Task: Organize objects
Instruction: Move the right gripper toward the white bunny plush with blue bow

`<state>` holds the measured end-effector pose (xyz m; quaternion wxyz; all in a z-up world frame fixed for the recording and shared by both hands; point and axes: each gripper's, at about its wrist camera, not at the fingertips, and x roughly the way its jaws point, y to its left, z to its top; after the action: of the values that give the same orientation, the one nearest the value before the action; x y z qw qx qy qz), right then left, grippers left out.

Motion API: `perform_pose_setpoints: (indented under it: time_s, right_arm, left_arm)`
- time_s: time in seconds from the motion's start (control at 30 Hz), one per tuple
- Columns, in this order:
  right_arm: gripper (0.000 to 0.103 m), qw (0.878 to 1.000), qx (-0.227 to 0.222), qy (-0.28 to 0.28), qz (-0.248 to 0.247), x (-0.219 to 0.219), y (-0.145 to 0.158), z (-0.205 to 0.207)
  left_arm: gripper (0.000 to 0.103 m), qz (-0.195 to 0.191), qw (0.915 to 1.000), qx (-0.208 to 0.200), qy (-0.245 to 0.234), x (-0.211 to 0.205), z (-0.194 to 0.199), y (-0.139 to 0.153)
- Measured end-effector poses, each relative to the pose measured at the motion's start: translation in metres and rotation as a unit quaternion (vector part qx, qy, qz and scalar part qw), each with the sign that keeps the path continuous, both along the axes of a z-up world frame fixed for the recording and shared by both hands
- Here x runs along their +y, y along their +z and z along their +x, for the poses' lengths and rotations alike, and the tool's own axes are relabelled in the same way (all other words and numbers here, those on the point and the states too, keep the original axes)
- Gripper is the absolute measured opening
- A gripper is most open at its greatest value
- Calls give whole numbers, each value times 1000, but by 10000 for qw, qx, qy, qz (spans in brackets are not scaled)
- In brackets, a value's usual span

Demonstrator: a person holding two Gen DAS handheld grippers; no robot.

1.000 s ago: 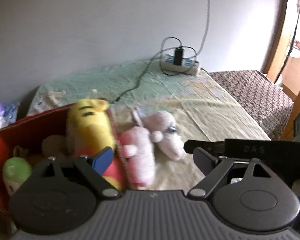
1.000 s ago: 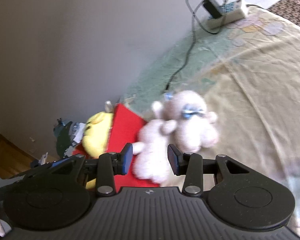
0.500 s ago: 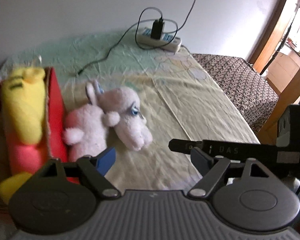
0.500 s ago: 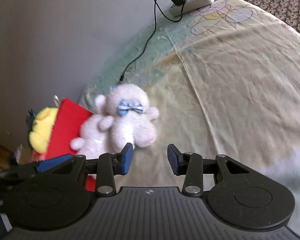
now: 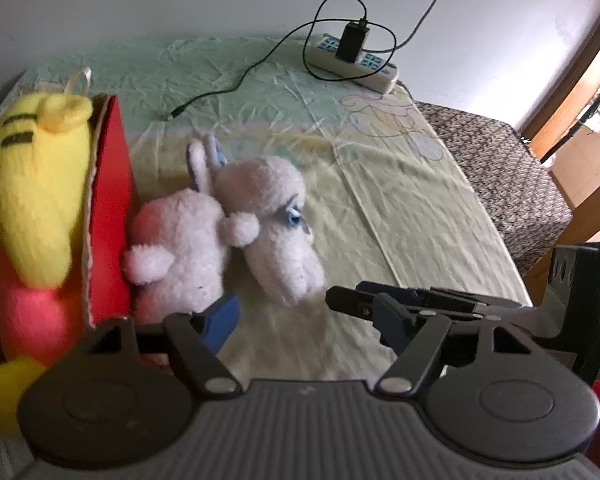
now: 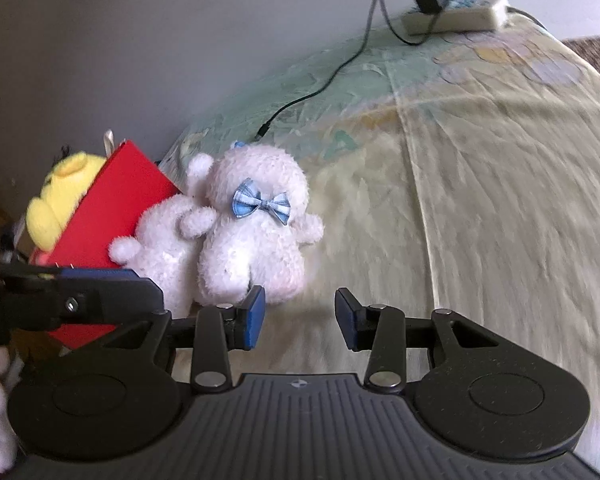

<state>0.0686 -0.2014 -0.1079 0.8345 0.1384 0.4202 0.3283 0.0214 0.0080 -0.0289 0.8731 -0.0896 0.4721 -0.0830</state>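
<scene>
Bedsheet (image 5: 400,208) w/ white plush (image 6: 252,232); both grippers' jaws apart, empty, left's just narrowing.

Soft daylight enters from the doorway (image 5: 592,92) at right, washing out that corner. Both fisheye views bend at the edges with dark corners; the plush toys (image 6: 236,236) look slightly blurred.

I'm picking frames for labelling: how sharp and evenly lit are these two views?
Left wrist view: white plush slightly soft, yellow plush at the edge blurrier, doorway on the right overexposed. Right wrist view: bedsheet streaked by motion blur, bow fairly crisp, fisheye bends the bed's edge.
</scene>
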Motion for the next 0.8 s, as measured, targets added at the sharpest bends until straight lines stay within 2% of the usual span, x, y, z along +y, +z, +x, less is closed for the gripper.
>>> perform_pose_setpoints:
  time_s: [0.07,0.2,0.33,0.43,0.5,0.53,0.8]
  right_arm:
    - [43,9998,-115,45,-174,4,-2,1]
    - [43,9980,-415,402,-266,14,-2,1]
    - [43,9936,-802,613,-502,31,-1,-2]
    - [43,9931,-843,667,-458,36,-3,2]
    - [39,9921,-902,723,-488,39,-4,3]
    - [29,9916,-916,776,-487,39,-5,3]
    - [23,9921,-957,719,-371,26,3,-1]
  left_arm:
    - [75,131,9999,-2,9,-2,2,1]
    - [72,841,9964,-54,-40,-16,1,2]
    - [73,1077,9942,-63,-1,-21,1,2]
    - [72,1129,9936,-40,44,-20,1,3]
    - [72,1104,9939,-13,83,-18,1,3]
    - [73,1098,9939,-2,96,-18,1,3]
    - [73,1009,9948,-32,156,-20,1,7]
